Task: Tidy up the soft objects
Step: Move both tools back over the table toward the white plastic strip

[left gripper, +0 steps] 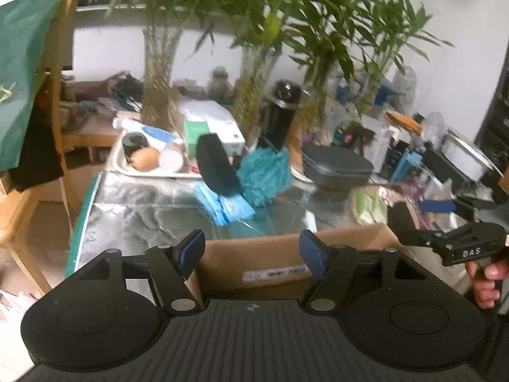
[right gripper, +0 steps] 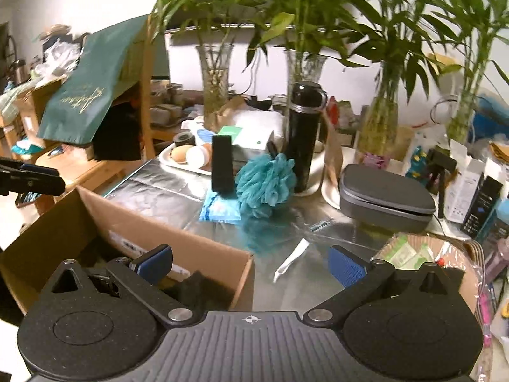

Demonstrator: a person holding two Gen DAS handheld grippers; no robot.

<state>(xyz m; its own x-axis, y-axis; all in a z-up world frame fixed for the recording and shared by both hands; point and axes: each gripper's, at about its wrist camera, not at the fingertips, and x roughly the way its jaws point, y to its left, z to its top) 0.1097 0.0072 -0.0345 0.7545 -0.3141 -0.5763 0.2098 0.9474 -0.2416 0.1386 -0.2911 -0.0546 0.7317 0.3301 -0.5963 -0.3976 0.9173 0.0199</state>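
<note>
Box (right gripper: pixel 127 235) lower left, dark soft items already inside. Left on foil table: teal pouf (right gripper: pixel 265 184) at centre, black sponge (right gripper: pixel 222 167) upright beside it, blue cloth (right gripper: pixel 219 208) beneath. Left gripper (left gripper: pixel 251 251) and right gripper (right gripper: pixel 249 262) both agape, empty.

Lived-in home room, heavily cluttered.
Foil-covered tabletop (right gripper: pixel 178 197) carries glass vases of bamboo stalks (right gripper: pixel 216 76), a black thermos (right gripper: pixel 303 137), a tray of eggs and cups (right gripper: pixel 191 159) and assorted cartons. A wooden chair (left gripper: pixel 60 121) draped with a green bag (right gripper: pixel 86 108) stands beside it; an open cardboard box (right gripper: pixel 133 232) sits at the near edge.
</note>
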